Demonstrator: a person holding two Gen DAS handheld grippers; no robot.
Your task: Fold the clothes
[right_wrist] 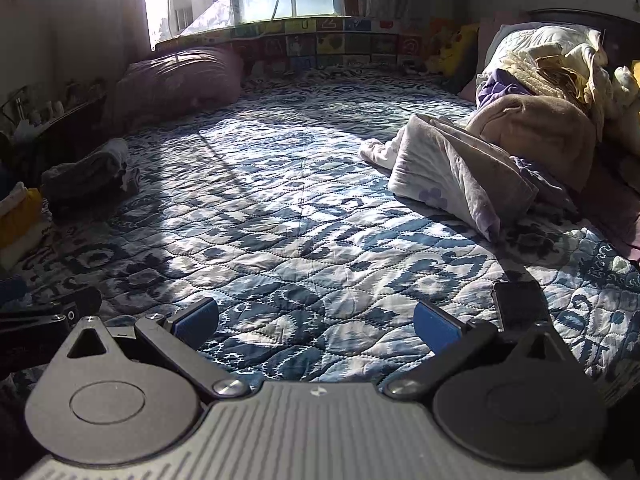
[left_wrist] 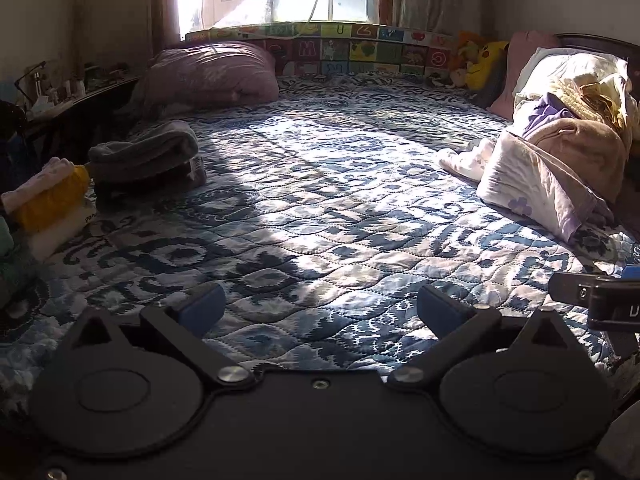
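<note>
Both tools (left_wrist: pixel 320 308) (right_wrist: pixel 316 322) gape over bare quilt (left_wrist: pixel 320 184), clothes (left_wrist: pixel 560 160) edging it.

Left gripper (left_wrist: pixel 320 308): matte black all over, a flat dark body with two round hubs, each stamped with a shallow circular recess and topped by a triangular cut-out. Black link arms run off silver pivot screws to blue pads (left_wrist: pixel 206 304) on the fingers, and a small silver screw sits centre on the body's front edge, two more low at the corners. Right gripper (right_wrist: pixel 316 320): same black hubs, triangle cut-outs, silver pivots and blue pads (right_wrist: pixel 436 328), but its body is grey and ribbed with lengthwise grooves, a small screw at the front centre. In the left view its black side carries white lettering, cut off at the edge.
</note>
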